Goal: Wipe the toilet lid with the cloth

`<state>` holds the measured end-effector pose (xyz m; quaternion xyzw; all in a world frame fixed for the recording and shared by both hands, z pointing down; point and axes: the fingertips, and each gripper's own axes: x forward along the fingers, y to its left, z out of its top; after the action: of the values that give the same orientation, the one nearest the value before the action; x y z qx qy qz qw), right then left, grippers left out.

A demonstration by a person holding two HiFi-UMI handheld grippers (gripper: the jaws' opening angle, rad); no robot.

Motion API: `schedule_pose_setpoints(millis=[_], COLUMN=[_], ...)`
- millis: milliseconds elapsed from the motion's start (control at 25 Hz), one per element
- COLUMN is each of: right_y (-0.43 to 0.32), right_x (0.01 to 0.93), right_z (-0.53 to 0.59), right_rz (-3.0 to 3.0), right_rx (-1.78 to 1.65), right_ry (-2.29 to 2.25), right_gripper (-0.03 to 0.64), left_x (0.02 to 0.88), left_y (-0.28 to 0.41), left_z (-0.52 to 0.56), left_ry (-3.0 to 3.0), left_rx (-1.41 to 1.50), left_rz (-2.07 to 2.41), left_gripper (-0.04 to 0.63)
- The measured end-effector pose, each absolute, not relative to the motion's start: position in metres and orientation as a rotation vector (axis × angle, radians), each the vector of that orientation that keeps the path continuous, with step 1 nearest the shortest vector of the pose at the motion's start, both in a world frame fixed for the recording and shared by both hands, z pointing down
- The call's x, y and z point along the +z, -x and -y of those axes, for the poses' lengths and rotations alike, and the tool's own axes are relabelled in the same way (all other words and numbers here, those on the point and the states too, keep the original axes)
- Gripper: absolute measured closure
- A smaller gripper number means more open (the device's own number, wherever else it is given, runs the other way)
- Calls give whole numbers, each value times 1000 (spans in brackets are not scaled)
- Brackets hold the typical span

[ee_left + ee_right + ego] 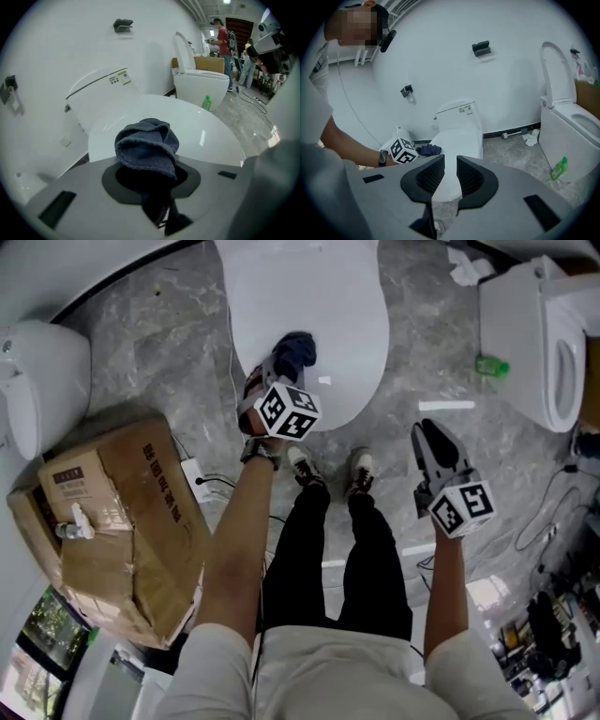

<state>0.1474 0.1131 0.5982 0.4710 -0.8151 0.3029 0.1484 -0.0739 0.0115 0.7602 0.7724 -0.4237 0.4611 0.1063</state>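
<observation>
Left gripper (152, 180): my jaws are clamped on the dark blue terry cloth (147, 145). It's bunched into a wad that sticks out past the pads. In the head view the wad sits over the near left part of the white closed toilet lid (314, 306), close to its rim. I can't confirm that cloth and lid are touching from any view. The left gripper is pitched down toward the lid, with its marker cube just off the lid's front edge.

Right gripper (450, 171): ribbed black jaws stand a narrow gap apart with nothing between them, and only the lid and floor show through the gap. It's held off to the right of my legs, over the grey marbled floor (422, 371) and well clear of the lid. It's aimed toward the toilet.

Around me:
- A second white toilet with its seat raised (544, 343) is at far right.
- A small green bottle (491, 366) lies on the floor just beside that toilet.
- A crumpled brown cardboard box (122, 521) is on my left.
</observation>
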Motion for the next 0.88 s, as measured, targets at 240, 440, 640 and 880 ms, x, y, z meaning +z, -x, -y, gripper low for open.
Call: schedule_pose_setpoints(millis=[240,440,640,880], right_y=[-114,-105,-120,-161], right_x=[602,601,593,579], right_z=[-102,-97,-97,-112], right_rz=[2437,2485,2504,2480], right_rx=[838,769,714,683], right_ry=[-1201,-1064,-1044,-1079], right_gripper=[520,520,520,522], left_x=[770,778,780,772], left_y=[149,149,108,-3], left_z=[-52,-94,-109,-97], left_ry=[-2004,-1894,-1878,-2039], left_rx=[1362,1258,1212,1204], left_rz=[1399,1435,1470,1316], left_gripper=[499,500,500,500])
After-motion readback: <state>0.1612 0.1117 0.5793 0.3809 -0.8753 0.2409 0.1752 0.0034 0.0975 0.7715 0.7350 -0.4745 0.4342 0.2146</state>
